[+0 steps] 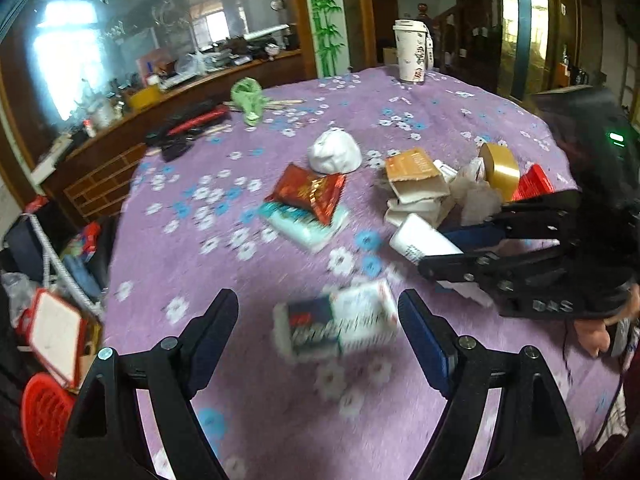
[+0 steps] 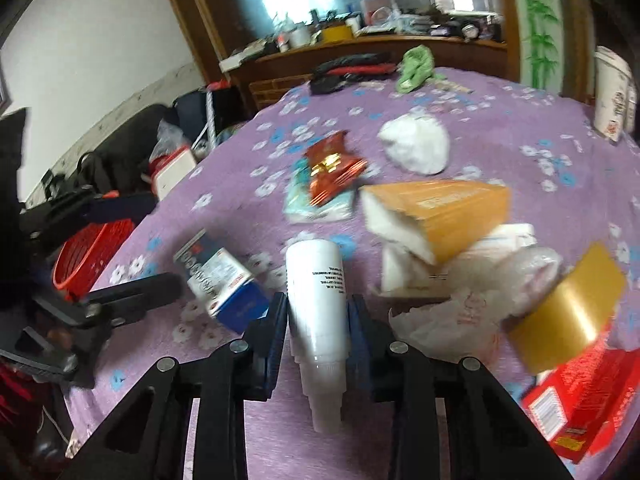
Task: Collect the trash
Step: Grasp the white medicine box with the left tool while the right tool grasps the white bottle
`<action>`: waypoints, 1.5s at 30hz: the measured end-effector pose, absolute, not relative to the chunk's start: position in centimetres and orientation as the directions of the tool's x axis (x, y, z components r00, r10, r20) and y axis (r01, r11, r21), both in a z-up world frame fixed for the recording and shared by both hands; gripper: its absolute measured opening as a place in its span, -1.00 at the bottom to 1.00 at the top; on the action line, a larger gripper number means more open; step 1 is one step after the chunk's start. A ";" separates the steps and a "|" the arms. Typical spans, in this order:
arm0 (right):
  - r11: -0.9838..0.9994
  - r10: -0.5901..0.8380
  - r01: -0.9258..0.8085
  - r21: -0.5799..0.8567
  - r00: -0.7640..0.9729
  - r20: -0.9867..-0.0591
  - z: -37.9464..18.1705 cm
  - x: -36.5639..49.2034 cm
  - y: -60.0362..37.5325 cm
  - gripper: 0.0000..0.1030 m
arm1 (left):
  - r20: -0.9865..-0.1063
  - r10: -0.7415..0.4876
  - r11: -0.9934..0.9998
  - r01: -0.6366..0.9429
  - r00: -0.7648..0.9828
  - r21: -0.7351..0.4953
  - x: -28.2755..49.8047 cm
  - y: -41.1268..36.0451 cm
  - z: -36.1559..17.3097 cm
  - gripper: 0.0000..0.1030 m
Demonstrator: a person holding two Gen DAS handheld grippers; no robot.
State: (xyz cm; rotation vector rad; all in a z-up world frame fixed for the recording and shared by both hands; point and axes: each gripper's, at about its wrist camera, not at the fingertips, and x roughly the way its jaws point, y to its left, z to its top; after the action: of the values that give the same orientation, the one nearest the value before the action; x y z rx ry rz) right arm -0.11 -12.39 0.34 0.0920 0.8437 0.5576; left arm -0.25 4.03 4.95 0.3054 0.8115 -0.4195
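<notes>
trash on the purple table, one bottle gripped

a round table (image 1: 280,420) under a purple flowered cloth fills both views, with the trash scattered over its middle. the red basket (image 2: 86,256) sits below the table's edge, beyond the left gripper in the right wrist view.

the right gripper (image 2: 318,312) points down at a slant toward the cloth, and its blue pads are clenched on the white bottle (image 2: 316,280), one on each side. the bottle lies along the fingers, cap end toward the camera. the left wrist view shows the same grip from the side.

the left gripper (image 1: 318,312) also tilts down, jaws spread wide and holding nothing. the blue-and-white box (image 1: 336,328) lies on the cloth between its fingers, blurred; i cannot tell whether either finger touches it.

just beyond the bottle stands a heap: the orange carton (image 2: 452,216) on top of white cartons (image 2: 404,272), crumpled plastic (image 2: 460,308) beside them, the gold tape roll (image 2: 568,308) to the right and the red box (image 2: 584,400) nearest the edge. this heap crowds the right gripper's right side.

further out lie the red snack bag (image 1: 310,194) over a teal tissue pack (image 1: 308,232), and the white wad (image 1: 336,152) behind them. at the far rim stand the paper cup (image 1: 410,52), a green rag (image 1: 250,98) and a black-and-red pouch (image 1: 188,128).
</notes>
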 end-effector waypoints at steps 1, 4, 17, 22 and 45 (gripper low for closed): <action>0.851 0.511 -0.423 0.311 0.530 -0.676 0.3 -0.1 -12.9 -0.34 | -0.757 -0.256 0.873 0.480 0.601 0.087 0.2 3.9 4.7 0.57; 0.866 0.493 -0.381 0.325 0.539 -0.683 0.1 0.4 -13.7 -0.34 | -0.792 -0.304 0.861 0.508 0.529 0.009 2.1 3.8 3.3 0.57; 0.856 0.515 -0.363 0.369 0.526 -0.677 -0.1 0.8 -14.4 -0.34 | -0.842 -0.376 0.783 0.618 0.386 -0.066 -3.1 3.9 1.9 0.57; 0.857 0.511 -0.368 0.361 0.521 -0.684 -0.3 0.8 -14.2 -0.34 | -0.843 -0.376 0.769 0.637 0.383 -0.053 -5.6 4.2 1.7 0.60; 0.855 0.510 -0.390 0.341 0.518 -0.687 -0.4 0.7 -13.7 -0.34 | -0.860 -0.288 0.867 0.495 0.420 -0.048 -9.3 5.8 0.0 0.65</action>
State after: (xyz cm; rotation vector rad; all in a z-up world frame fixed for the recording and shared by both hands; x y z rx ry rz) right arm 0.66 -13.68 -0.42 0.1510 0.8723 0.5422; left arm -9.34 5.80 0.05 0.2264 1.0262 -0.4959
